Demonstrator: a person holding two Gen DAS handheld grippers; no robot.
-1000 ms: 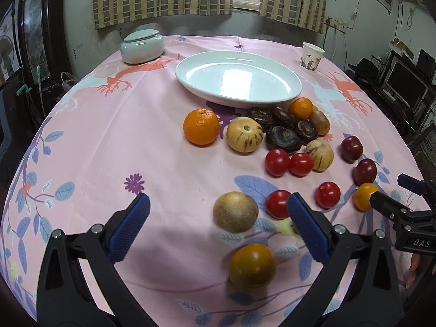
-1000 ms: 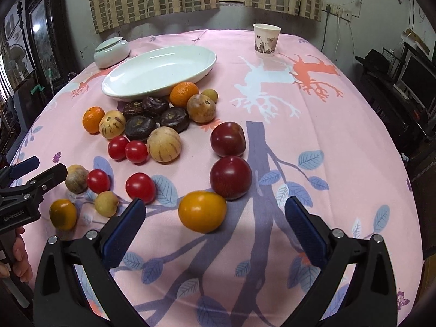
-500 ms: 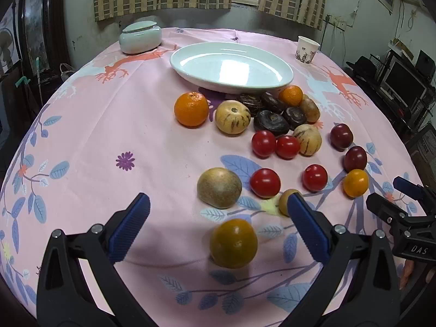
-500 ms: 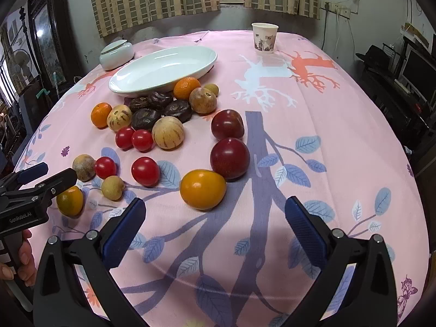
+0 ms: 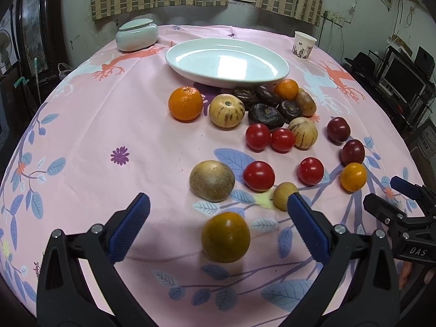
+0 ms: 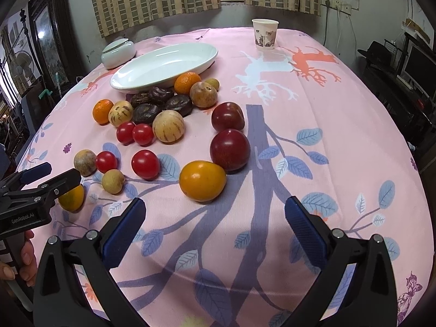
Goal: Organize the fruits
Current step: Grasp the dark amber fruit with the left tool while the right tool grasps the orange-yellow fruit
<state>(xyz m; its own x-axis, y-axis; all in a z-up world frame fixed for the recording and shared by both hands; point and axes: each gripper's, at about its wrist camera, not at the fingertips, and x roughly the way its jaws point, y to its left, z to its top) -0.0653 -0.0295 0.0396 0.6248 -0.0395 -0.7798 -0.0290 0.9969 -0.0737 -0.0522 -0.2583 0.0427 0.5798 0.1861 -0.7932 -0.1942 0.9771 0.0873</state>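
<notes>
Many fruits lie loose on the pink cloth in front of an empty white oval plate (image 5: pixel 282 68) (image 6: pixel 207 57). My left gripper (image 5: pixel 218 212) is open, its blue pads either side of a greenish-orange fruit (image 5: pixel 225 236), with a brown fruit (image 5: pixel 212 180) just beyond. My right gripper (image 6: pixel 215 215) is open and empty, just short of a yellow-orange fruit (image 6: pixel 202 180) and two dark red plums (image 6: pixel 230 149). Red tomatoes (image 5: pixel 259 175) (image 6: pixel 145 164), striped melons (image 5: pixel 226 110), an orange (image 5: pixel 185 103) and dark brown fruits (image 6: pixel 145 113) sit nearer the plate.
A lidded white jar (image 5: pixel 136 35) stands at the back left and a paper cup (image 6: pixel 265 34) at the back right. Dark furniture and monitors (image 5: pixel 403 76) surround the round table. A hand (image 6: pixel 16 261) holds the left gripper's handle.
Both grippers have drawn back a little toward the near edge, so the fruits sit farther up in both views. Nothing was picked up and no fruit moved.
</notes>
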